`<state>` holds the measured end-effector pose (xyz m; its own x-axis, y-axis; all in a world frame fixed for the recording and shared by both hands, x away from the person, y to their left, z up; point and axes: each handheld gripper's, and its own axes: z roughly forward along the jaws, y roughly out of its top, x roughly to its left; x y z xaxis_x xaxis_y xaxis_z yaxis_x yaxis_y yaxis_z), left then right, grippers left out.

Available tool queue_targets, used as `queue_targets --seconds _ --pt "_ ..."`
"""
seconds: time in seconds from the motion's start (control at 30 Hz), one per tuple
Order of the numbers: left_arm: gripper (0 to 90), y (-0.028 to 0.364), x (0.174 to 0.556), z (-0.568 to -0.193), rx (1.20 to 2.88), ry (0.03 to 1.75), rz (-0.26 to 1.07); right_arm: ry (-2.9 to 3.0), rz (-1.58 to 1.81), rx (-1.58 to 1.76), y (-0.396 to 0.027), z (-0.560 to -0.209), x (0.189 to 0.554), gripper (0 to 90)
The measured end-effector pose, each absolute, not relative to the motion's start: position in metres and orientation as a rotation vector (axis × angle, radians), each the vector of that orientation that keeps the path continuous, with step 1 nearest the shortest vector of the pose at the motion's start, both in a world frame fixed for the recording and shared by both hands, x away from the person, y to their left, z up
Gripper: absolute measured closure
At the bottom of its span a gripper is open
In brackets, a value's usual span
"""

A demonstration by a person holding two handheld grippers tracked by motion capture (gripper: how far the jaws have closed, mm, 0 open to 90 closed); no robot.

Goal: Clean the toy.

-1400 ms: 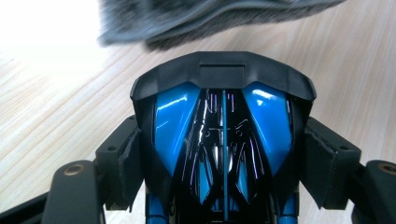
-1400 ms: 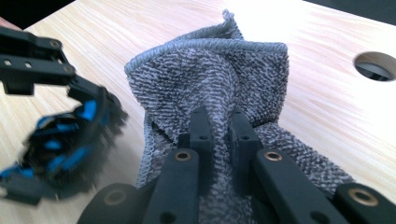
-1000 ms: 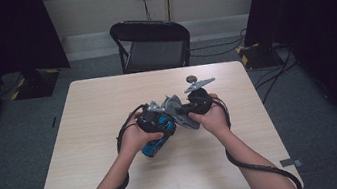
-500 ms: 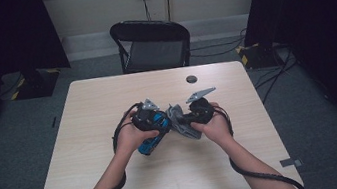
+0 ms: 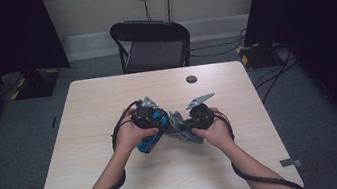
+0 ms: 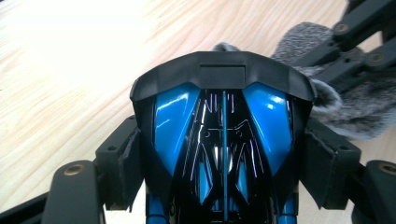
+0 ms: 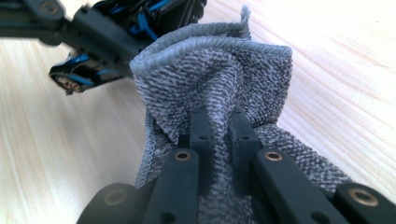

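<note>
My left gripper [image 5: 150, 127] is shut on a glossy blue and black toy [image 6: 223, 135], its pads [image 6: 126, 158] pressing the two sides. In the high view the toy [image 5: 147, 142] sits just above the middle of the table. My right gripper [image 7: 218, 126] is shut on a bunched grey cloth [image 7: 219, 70], which rises as a fold above the fingertips. The cloth [image 5: 182, 129] lies against the toy's right side, and the two grippers meet there. In the right gripper view the toy [image 7: 135, 23] is close behind the cloth.
The light wooden table [image 5: 101, 99] has a small black disc [image 5: 191, 79] near its far edge. A black folding chair [image 5: 151, 41] stands behind the table. Cables trail from both grippers along the forearms to the near edge.
The right hand with the cloth has come a little lower and nearer the person. The left hand with the toy has hardly moved. Both grips are unchanged.
</note>
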<state>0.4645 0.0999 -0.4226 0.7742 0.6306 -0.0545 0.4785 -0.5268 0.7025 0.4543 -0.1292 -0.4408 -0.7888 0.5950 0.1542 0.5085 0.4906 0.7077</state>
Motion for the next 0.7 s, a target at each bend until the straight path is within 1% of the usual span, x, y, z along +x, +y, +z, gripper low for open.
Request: queue_targets --seconds 0.2,0.43,0.57,0.7 --pt "25.5 0.107 0.467 -0.42 2.215 0.845 0.275 2.6 1.164 0.988 -0.141 -0.438 0.455 83.4" --pt "25.5 0.101 0.461 -0.412 2.205 0.799 0.271 2.499 1.186 1.105 -0.165 -0.431 0.466 83.4" --pt "25.5 0.095 0.461 -0.411 2.207 0.787 0.264 2.482 1.211 1.118 -0.165 -0.425 0.47 83.4" --pt "25.5 0.088 0.464 -0.414 2.218 0.784 0.251 2.489 1.226 1.067 -0.151 -0.414 0.47 83.3"
